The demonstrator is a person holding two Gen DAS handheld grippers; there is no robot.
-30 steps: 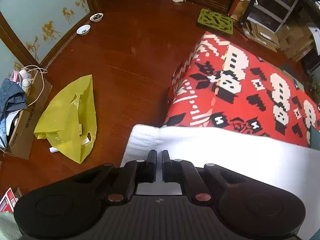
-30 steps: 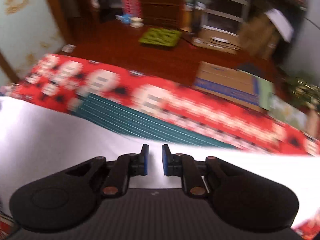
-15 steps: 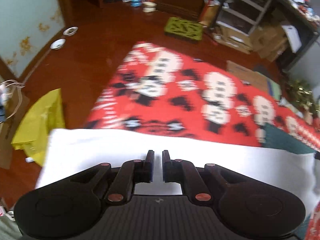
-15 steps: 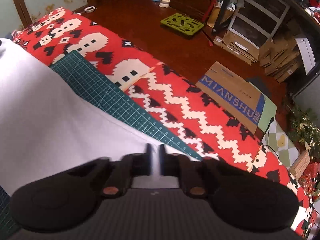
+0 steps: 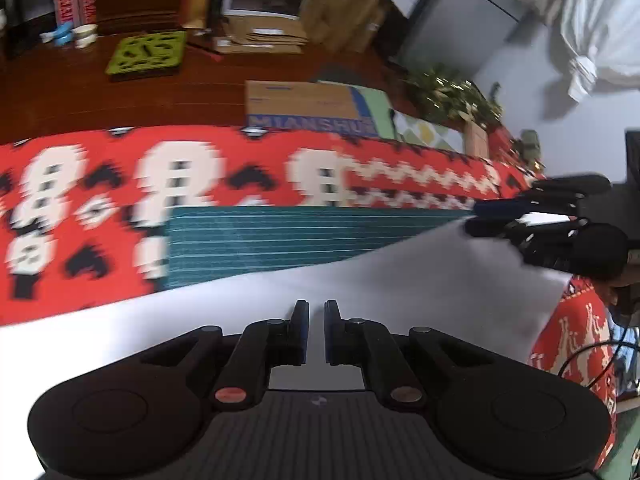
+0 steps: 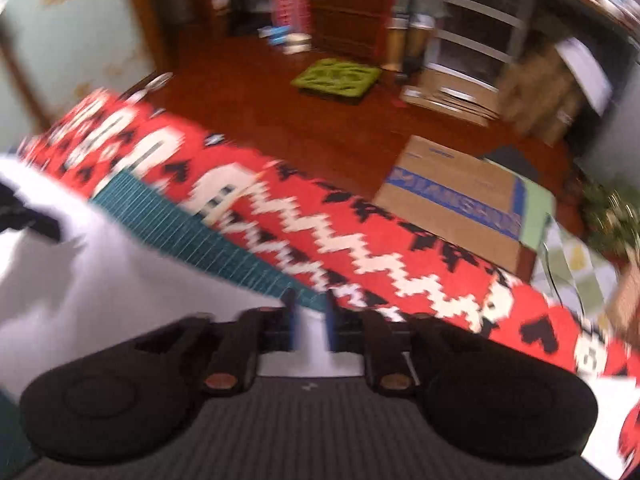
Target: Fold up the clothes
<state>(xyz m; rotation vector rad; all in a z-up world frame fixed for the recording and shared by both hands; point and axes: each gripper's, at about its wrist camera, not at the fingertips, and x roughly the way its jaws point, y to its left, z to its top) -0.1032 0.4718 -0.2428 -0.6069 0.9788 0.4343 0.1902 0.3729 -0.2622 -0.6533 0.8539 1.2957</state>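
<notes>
A white garment (image 5: pixel 380 280) lies across a green cutting mat (image 5: pixel 300 236) on a table under a red patterned cloth (image 5: pixel 100 184). My left gripper (image 5: pixel 316 308) is low over the garment, its jaws nearly together and pinching the white fabric. In the same view my right gripper (image 5: pixel 478 218) sits at the garment's far right corner. The right wrist view is blurred. There my right gripper (image 6: pixel 310 300) has its jaws opening, with a strip of white garment (image 6: pixel 100 300) lying between them, and the pads do not press on it.
Beyond the table's far edge is a wooden floor with a cardboard box (image 5: pixel 304 104) and a green mat (image 5: pixel 148 54). Shelves and stacked cartons (image 6: pixel 468 60) stand behind. A tinsel plant (image 5: pixel 456 92) is at the right. A dark shape (image 6: pixel 24 216) shows at the left edge.
My left gripper has swept far to the right along the table, carrying the garment's edge toward the right gripper. The right gripper's jaws closed, then parted, and it moved only a little.
</notes>
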